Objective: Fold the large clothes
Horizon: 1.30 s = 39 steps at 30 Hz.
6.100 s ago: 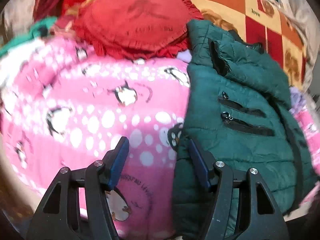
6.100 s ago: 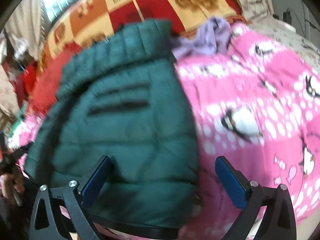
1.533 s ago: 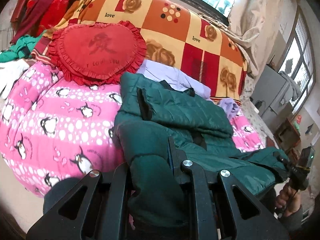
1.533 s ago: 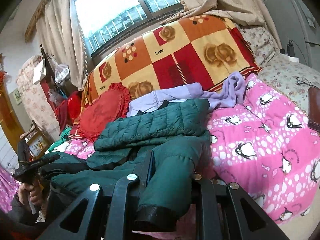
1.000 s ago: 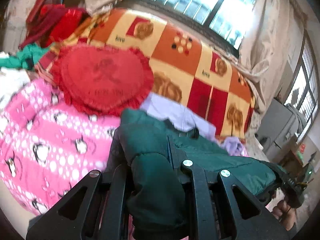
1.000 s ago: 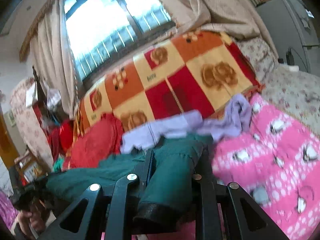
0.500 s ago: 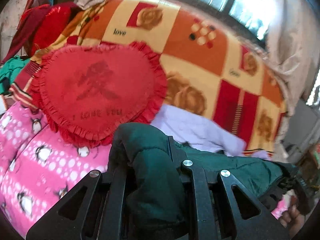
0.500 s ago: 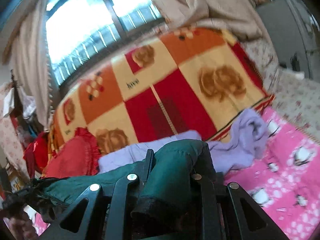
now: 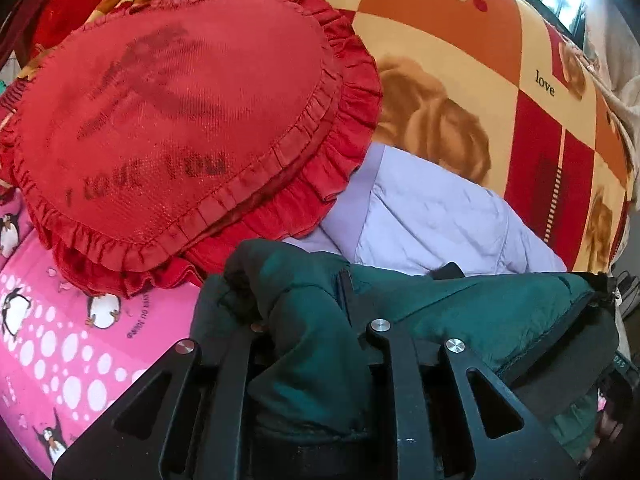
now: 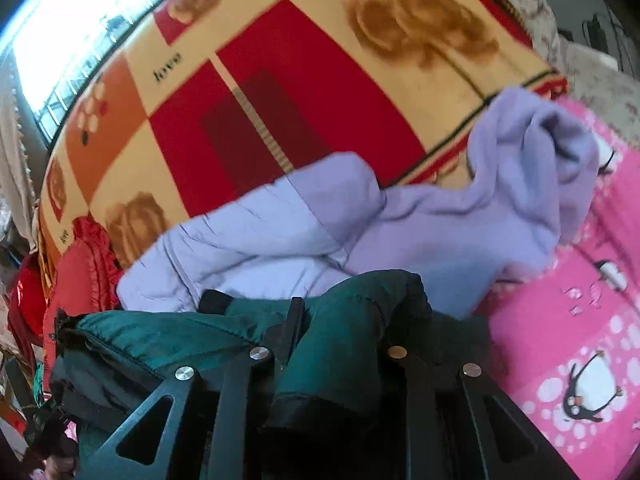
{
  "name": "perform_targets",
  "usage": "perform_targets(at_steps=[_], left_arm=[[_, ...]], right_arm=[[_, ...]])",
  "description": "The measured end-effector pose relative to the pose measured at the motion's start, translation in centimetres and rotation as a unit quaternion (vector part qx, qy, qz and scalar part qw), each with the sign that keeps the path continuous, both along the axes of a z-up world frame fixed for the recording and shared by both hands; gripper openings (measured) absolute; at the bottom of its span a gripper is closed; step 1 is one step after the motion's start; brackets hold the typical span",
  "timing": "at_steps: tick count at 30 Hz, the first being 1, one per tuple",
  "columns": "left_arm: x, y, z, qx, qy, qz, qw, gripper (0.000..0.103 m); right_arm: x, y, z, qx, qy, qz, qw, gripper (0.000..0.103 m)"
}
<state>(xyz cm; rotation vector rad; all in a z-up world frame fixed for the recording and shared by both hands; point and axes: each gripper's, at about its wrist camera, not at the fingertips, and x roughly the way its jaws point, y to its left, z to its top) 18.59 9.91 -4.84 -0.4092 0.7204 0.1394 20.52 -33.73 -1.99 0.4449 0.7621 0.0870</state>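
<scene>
**Jacket carried over to the head of the bed**

Since a moment ago both hands have swung the green jacket (image 9: 480, 312) forward and down: the window that filled the top of both views is nearly gone, and the cushion (image 9: 180, 120) and the checked blanket (image 10: 280, 100) now loom close. Six seconds back the jacket lay flat on the pink quilt (image 9: 60, 340) with both sets of fingers spread; now each end is bunched in a grip.

The left gripper (image 9: 304, 320) pinches a thick fold of jacket between its fingers, and the right gripper (image 10: 340, 328) pinches a dark-cuffed fold the same way. Both pairs of jaws have just been easing open a little, yet cloth is between the pads and looks held in both views.

The jacket spans between the two grippers, hanging just above the lilac garment (image 10: 300, 240) near the bed's head edge, below the blanket.

My reading: the fold-over is nearly complete and the lifted edge is about to be laid down; the loosening suggests a release is near.

No containers are visible.
</scene>
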Motion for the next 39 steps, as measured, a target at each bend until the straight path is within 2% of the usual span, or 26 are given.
perform_targets(at_steps=[6, 9, 10, 11, 12, 13, 14, 15, 17, 19, 23, 25, 27, 36, 39], left_arm=[[0.1, 1.2, -0.5, -0.051, 0.002, -0.015, 0.9986, 0.021], [-0.1, 2.0, 0.0, -0.088, 0.003, -0.030, 0.9956, 0.027], [-0.3, 2.5, 0.2, -0.108, 0.000, -0.035, 0.9935, 0.030], [-0.5, 2.8, 0.5, -0.122, -0.005, -0.037, 0.9918, 0.033], [-0.7, 3.2, 0.8, -0.143, -0.013, -0.041, 0.9888, 0.036], [-0.8, 3.6, 1.0, -0.163, -0.020, -0.046, 0.9853, 0.043], [-1.0, 4.0, 1.2, -0.190, -0.033, -0.055, 0.9798, 0.054], [-1.1, 4.3, 1.4, -0.210, -0.045, -0.062, 0.9748, 0.058], [-1.4, 4.7, 1.8, -0.227, -0.061, -0.063, 0.9701, 0.061], [-1.8, 4.7, 2.6, -0.214, -0.078, -0.056, 0.9721, 0.062], [-2.2, 3.2, 4.5, -0.135, -0.103, -0.048, 0.9842, 0.063], [-2.8, 2.3, 5.6, -0.094, -0.124, -0.050, 0.9866, 0.063], [-2.9, 1.9, 6.0, -0.080, -0.133, -0.053, 0.9865, 0.063], [-3.5, 3.0, 6.9, -0.075, -0.163, -0.029, 0.9834, 0.063], [-3.5, 3.0, 7.0, -0.074, -0.167, -0.027, 0.9828, 0.070]], right_arm=[[-0.5, -0.9, -0.5, 0.046, 0.009, -0.012, 0.999, 0.033], [-1.4, -1.9, -0.1, 0.098, 0.008, -0.020, 0.995, 0.041], [-1.8, -2.5, -0.1, 0.134, 0.006, -0.024, 0.991, 0.049], [-1.9, -2.9, 0.1, 0.159, 0.003, -0.023, 0.987, 0.070], [-2.3, -3.5, 0.3, 0.201, -0.009, -0.021, 0.979, 0.080], [-2.7, -3.8, 0.6, 0.221, -0.021, -0.023, 0.975, 0.091], [-3.2, -4.1, 1.1, 0.239, -0.036, -0.029, 0.970, 0.092], [-3.4, -4.3, 1.5, 0.246, -0.045, -0.029, 0.968, 0.092], [-3.5, -4.2, 2.2, 0.232, -0.050, -0.022, 0.971, 0.092], [-3.6, -3.6, 3.0, 0.194, -0.054, -0.018, 0.979, 0.092], [-3.4, -1.1, 4.7, 0.097, -0.058, 0.016, 0.993, 0.092], [-3.6, 0.4, 5.6, 0.046, -0.065, 0.036, 0.996, 0.092], [-3.7, 1.6, 5.9, 0.013, -0.071, 0.047, 0.996, 0.092], [-3.3, 4.0, 6.1, -0.069, -0.067, 0.063, 0.993, 0.092], [-3.0, 4.6, 6.2, -0.085, -0.065, 0.067, 0.992, 0.092]])
